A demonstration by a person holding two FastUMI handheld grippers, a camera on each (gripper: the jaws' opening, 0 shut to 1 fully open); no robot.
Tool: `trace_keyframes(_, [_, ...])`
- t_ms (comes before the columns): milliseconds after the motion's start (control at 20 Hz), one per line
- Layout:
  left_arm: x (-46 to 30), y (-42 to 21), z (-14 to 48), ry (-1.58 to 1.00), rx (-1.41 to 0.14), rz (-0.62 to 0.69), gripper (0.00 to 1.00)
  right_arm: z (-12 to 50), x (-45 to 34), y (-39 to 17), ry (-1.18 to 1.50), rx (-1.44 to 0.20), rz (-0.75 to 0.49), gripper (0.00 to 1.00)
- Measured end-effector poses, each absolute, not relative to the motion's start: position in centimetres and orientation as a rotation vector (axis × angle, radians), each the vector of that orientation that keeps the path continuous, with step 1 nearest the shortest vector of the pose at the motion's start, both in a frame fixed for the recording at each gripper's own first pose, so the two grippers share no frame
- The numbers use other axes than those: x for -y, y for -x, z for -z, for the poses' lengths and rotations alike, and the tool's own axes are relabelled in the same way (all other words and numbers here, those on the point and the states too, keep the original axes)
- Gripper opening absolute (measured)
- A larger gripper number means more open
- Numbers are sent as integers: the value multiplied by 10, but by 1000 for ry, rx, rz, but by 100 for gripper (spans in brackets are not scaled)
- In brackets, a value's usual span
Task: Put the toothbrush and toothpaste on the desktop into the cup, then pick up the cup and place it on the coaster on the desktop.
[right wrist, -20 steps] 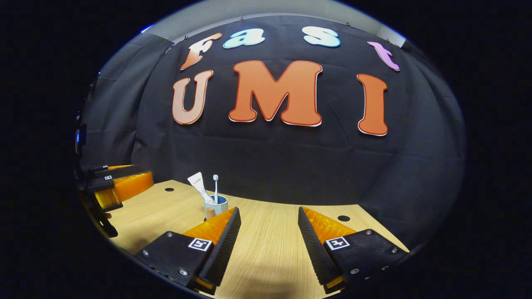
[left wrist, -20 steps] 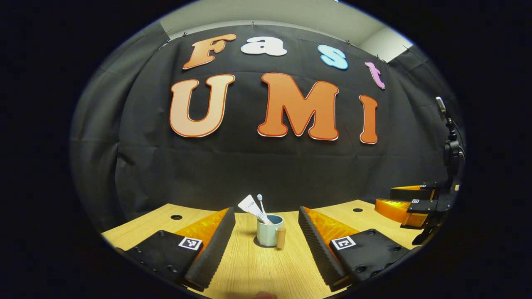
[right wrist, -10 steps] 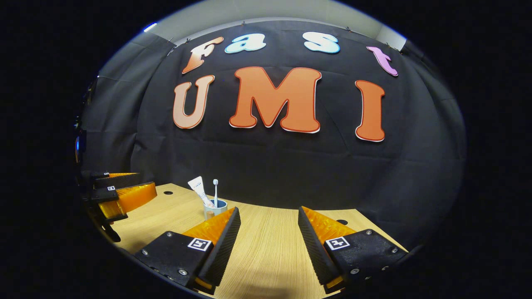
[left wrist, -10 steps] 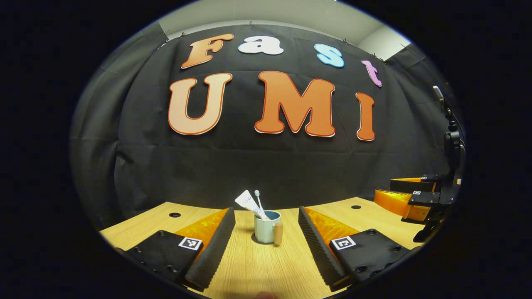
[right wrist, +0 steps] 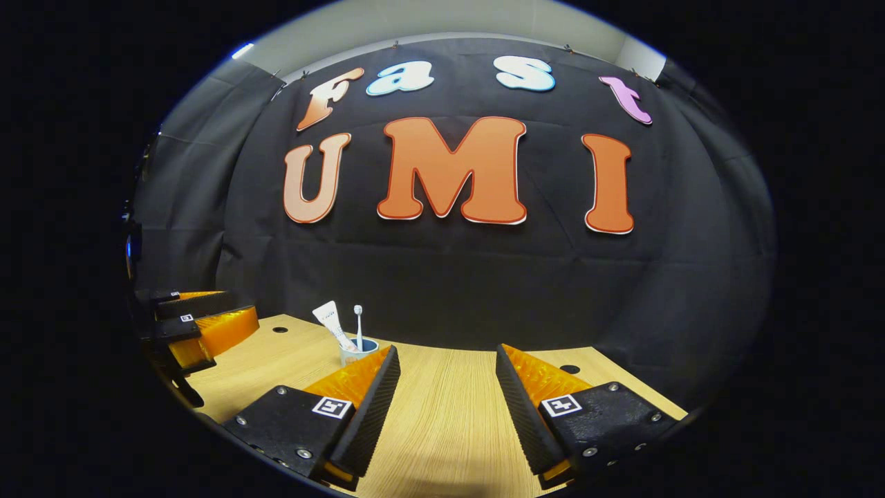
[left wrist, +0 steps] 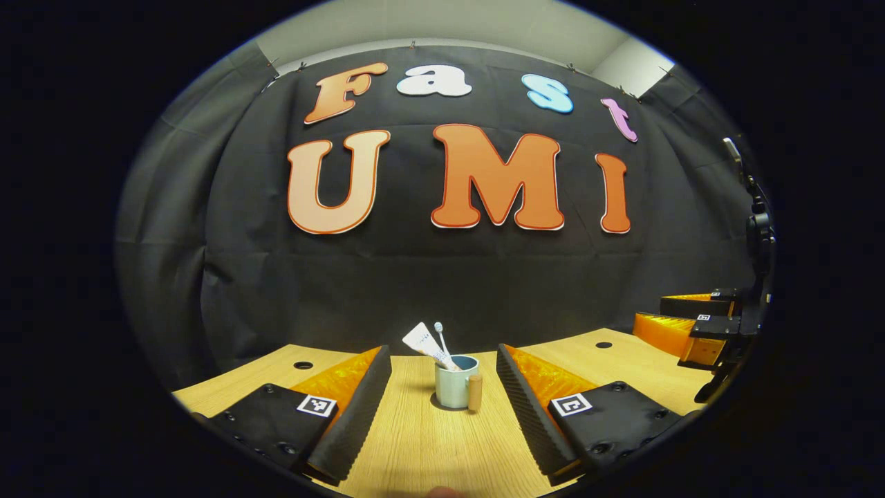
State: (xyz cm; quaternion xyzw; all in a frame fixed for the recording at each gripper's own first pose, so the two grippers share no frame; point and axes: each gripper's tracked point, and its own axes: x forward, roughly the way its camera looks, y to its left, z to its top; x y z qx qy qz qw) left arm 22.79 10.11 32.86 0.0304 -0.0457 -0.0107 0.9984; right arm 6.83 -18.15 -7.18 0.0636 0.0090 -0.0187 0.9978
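A pale cup (left wrist: 451,389) with a wooden handle (left wrist: 475,393) stands upright on the wooden desktop (left wrist: 429,449). A white toothpaste tube (left wrist: 422,340) and a toothbrush (left wrist: 439,332) lean out of it. My left gripper (left wrist: 442,411) is open, well short of the cup, which sits centred between its fingers. In the right gripper view the cup (right wrist: 358,351) stands far to the left, partly behind a finger, with the toothpaste tube (right wrist: 328,319) and toothbrush (right wrist: 358,317) in it. My right gripper (right wrist: 446,408) is open over bare wood. Whether the dark rim under the cup is a coaster or a shadow, I cannot tell.
The black cloth wall closes off the desk's far edge just behind the cup. Small round holes (left wrist: 303,364) (left wrist: 603,344) mark the desktop's back corners. The right gripper (left wrist: 695,330) shows at the far right of the left gripper view, the left gripper (right wrist: 197,330) at the far left of the right gripper view.
The right gripper has drawn back, so the cup looks smaller and lower behind its finger. The left gripper has shifted only slightly. The cup and its contents have stayed put.
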Motion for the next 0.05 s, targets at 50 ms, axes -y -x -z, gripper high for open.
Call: trace_keyframes(50, [-101,-227,-330,-62,93,22,97,71,181,-67,-121,-16,35,84])
